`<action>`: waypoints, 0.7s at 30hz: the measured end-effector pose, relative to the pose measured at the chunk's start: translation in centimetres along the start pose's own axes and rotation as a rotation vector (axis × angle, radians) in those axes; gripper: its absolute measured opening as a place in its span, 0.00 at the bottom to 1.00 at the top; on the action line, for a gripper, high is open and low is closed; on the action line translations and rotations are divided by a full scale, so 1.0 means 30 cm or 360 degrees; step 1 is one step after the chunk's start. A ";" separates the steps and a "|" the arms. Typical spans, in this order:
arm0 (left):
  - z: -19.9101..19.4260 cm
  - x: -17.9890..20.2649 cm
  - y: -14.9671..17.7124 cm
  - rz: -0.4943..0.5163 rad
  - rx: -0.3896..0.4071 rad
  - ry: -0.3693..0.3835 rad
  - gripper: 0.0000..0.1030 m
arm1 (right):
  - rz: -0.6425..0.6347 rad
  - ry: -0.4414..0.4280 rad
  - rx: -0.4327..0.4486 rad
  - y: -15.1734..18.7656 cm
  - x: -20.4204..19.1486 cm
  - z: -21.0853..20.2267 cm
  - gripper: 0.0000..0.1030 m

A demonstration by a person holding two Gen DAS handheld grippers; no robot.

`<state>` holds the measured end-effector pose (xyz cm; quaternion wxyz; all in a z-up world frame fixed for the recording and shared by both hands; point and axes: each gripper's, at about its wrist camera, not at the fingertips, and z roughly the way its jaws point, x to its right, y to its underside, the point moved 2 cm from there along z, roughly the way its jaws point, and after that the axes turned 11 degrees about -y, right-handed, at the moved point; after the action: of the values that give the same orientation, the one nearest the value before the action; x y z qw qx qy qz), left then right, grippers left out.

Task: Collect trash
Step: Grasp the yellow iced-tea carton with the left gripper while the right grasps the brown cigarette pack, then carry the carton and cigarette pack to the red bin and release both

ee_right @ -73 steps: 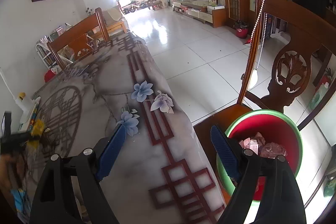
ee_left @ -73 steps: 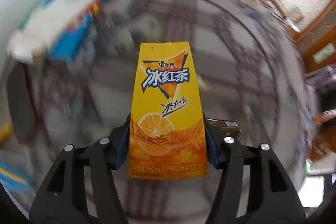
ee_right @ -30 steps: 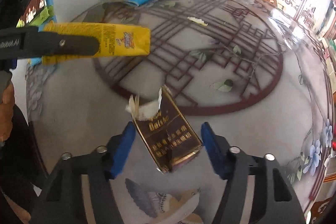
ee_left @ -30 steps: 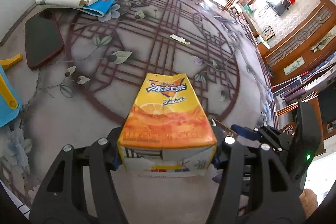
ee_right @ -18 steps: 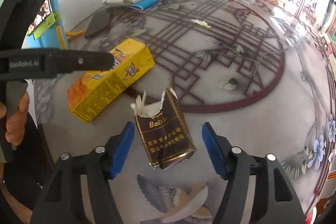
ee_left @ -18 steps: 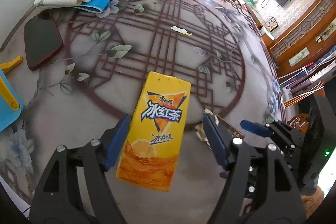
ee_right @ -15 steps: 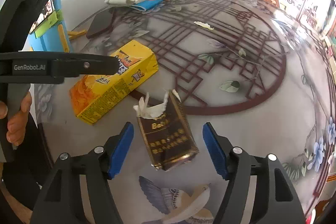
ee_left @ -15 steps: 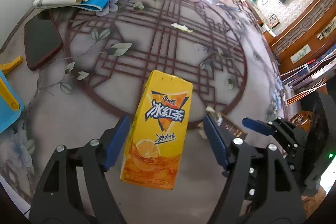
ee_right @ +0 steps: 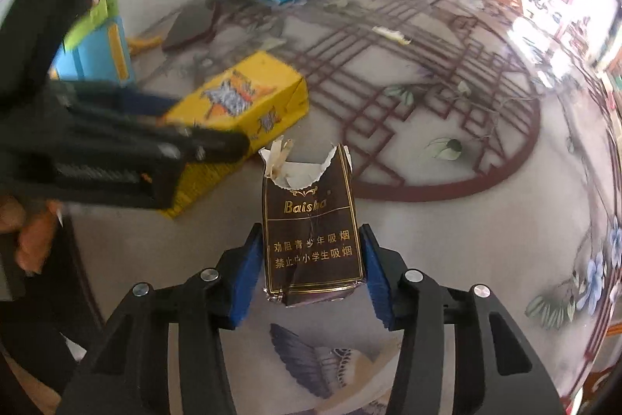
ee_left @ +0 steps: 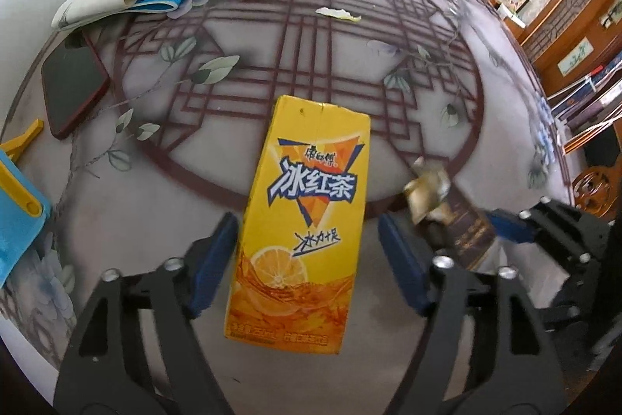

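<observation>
Cigarette pack (ee_right: 313, 236) points away lengthwise, clamped by right tool (ee_right: 311, 271).

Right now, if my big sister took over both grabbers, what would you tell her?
Left gripper: open, jaws either side of the yellow tea carton, which lies flat on the table, not held.
Right gripper: jaws against the sides of the torn brown cigarette pack.
Also left: a small paper scrap farther across the table.
No bin in view. Nothing looks binned yet; carton, pack and scrap all still need collecting.
</observation>
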<state>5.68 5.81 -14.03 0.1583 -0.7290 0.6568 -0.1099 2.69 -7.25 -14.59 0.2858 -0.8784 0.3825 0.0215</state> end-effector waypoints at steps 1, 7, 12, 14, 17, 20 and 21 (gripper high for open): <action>0.000 0.003 0.000 0.0009 0.0007 -0.0005 0.59 | 0.0014 0.0008 0.0025 -0.002 0.001 -0.018 0.45; -0.066 0.011 -0.006 -0.0018 0.0167 0.0067 0.59 | 0.0114 0.0085 0.0252 0.000 0.031 -0.190 0.45; -0.131 0.007 -0.021 -0.0026 0.0324 0.0006 0.59 | 0.0195 0.0196 0.0481 0.026 0.064 -0.360 0.45; -0.142 0.015 -0.025 -0.0011 0.0356 -0.0013 0.59 | 0.0265 0.0224 0.0574 0.055 0.086 -0.426 0.45; -0.162 0.032 -0.024 0.0025 0.0400 -0.0027 0.59 | 0.0346 0.0253 0.0657 0.098 0.119 -0.497 0.45; -0.201 0.067 -0.018 0.0073 0.0464 -0.0041 0.59 | 0.0441 0.0295 0.0730 0.148 0.156 -0.555 0.45; -0.229 0.083 -0.012 0.0093 0.0516 -0.0044 0.59 | 0.0490 0.0302 0.0757 0.167 0.176 -0.573 0.45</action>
<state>3.78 2.77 -7.66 0.2860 -0.6758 0.6492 -0.1998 -0.11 -22.36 -4.01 0.4400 -0.7165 0.5305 -0.1077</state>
